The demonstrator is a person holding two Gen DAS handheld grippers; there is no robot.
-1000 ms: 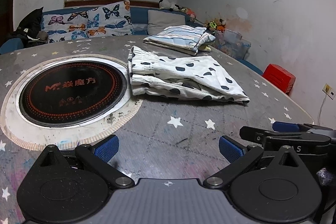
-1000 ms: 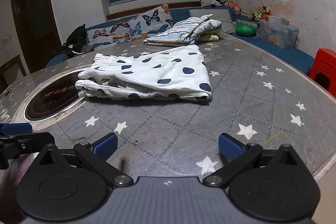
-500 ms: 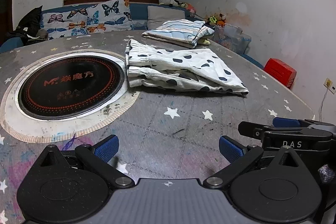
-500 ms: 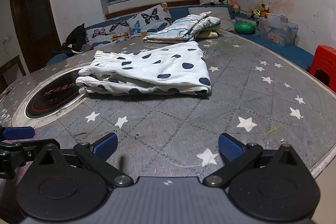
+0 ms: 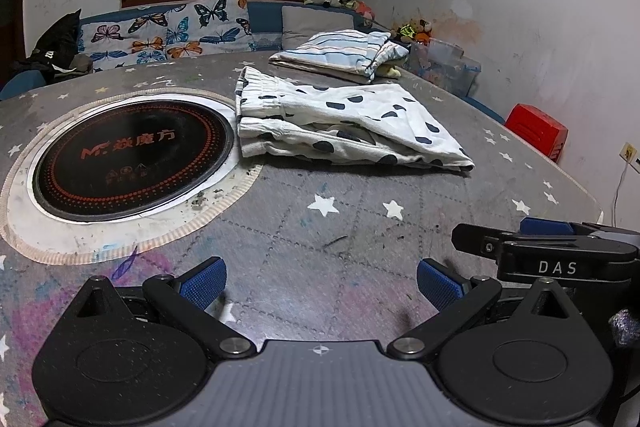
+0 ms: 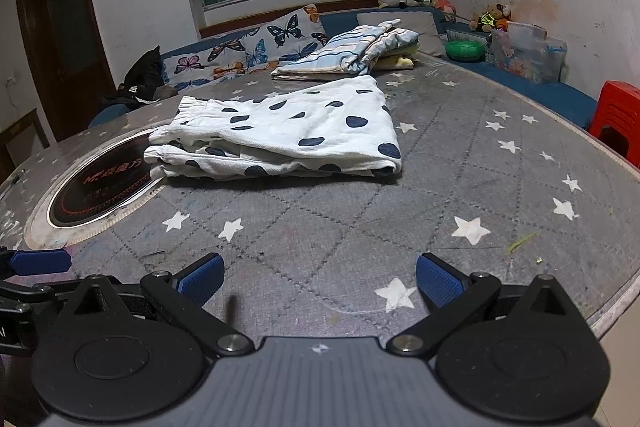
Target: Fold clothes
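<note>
- The left gripper (image 5: 318, 277) and the right gripper (image 6: 318, 277) both hover low over the star-printed table cover (image 6: 460, 179) with fingers spread wide and nothing between them, probably poised to reach.
- The polka-dot shorts (image 6: 288, 131) lie folded well ahead, their waistband touching the induction cooktop's (image 5: 132, 155) rim.
- Behind them rests a striped folded garment (image 5: 340, 53); bare cover lies between grippers and shorts.

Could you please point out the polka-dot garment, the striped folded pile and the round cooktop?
polka-dot garment (image 6: 304, 125), right wrist view, top layer.
striped folded pile (image 5: 340, 53), left wrist view, upper face.
round cooktop (image 5: 132, 155), left wrist view, black glass centre.
</note>
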